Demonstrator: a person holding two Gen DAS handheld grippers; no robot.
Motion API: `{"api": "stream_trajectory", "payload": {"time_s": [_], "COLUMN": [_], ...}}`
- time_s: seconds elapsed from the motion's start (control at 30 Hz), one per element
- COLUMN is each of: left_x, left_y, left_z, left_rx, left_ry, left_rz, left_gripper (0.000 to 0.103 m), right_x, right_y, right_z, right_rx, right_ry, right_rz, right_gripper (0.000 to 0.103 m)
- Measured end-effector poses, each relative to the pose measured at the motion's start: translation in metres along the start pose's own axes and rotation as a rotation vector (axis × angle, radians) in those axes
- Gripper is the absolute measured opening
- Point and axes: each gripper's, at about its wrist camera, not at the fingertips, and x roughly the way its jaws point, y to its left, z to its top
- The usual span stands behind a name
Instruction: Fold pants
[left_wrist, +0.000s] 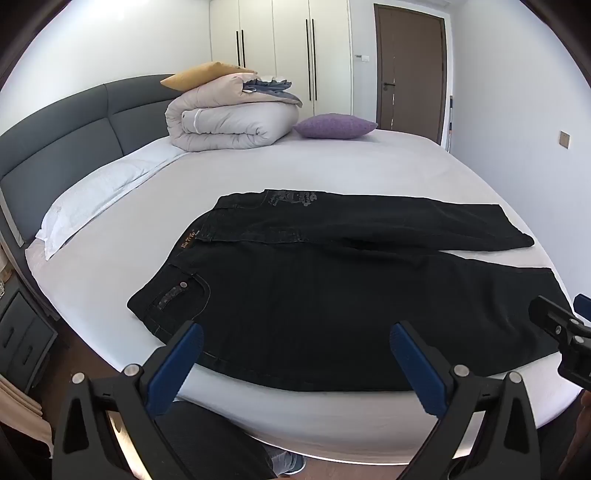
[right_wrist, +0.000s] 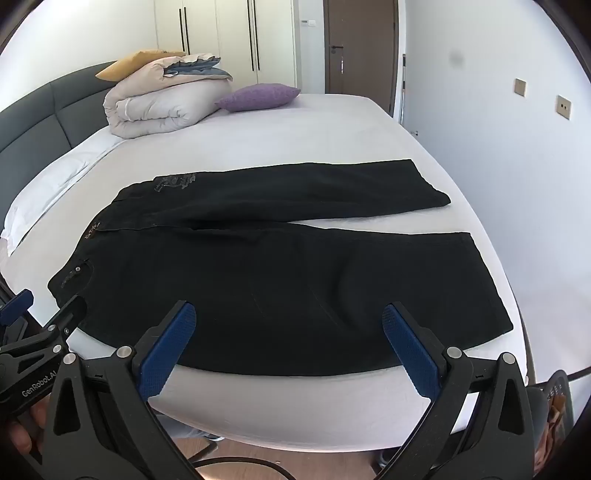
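Black jeans (left_wrist: 332, 295) (right_wrist: 277, 280) lie flat on the white bed (left_wrist: 295, 173) (right_wrist: 332, 129), waistband to the left, both legs stretched to the right and slightly parted. My left gripper (left_wrist: 295, 334) hovers open over the bed's near edge, in front of the waist and hip area, with nothing between its blue pads (left_wrist: 177, 369). My right gripper (right_wrist: 288, 314) also stands open, above the near leg by the near edge, and holds nothing. Each gripper shows at the side of the other's view.
A folded duvet (left_wrist: 229, 118) with an orange cushion (left_wrist: 207, 75) and a purple cushion (left_wrist: 334, 125) sit at the far side of the bed. White pillows (left_wrist: 92, 199) line the grey headboard (left_wrist: 66, 136) at left. Wardrobe and door stand behind. A nightstand (left_wrist: 22, 332) is at lower left.
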Motion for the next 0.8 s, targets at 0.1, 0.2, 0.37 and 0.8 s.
{"api": "stream_trajectory", "payload": {"time_s": [0.1, 0.2, 0.37, 0.8], "left_x": [0.0, 0.0, -0.002, 0.004], "left_y": [0.0, -0.001, -0.001, 0.004], "left_z": [0.0, 0.0, -0.001, -0.006], "left_rx": [0.002, 0.001, 0.0, -0.006], "left_ry": [0.002, 0.001, 0.003, 0.02], "left_rz": [0.001, 0.001, -0.001, 0.001], "left_gripper": [0.103, 0.103, 0.103, 0.103], "right_x": [0.0, 0.001, 0.003, 0.01], "right_y": [0.001, 0.001, 0.004, 0.01], "right_z": [0.0, -0.001, -0.004, -0.009], "right_rx": [-0.004, -0.006, -0.008, -0.011], "right_ry": [0.001, 0.001, 0.003, 0.014], "right_rz": [-0.004, -0.006, -0.01, -0.01], "right_gripper": [0.103, 0.103, 0.103, 0.103]}}
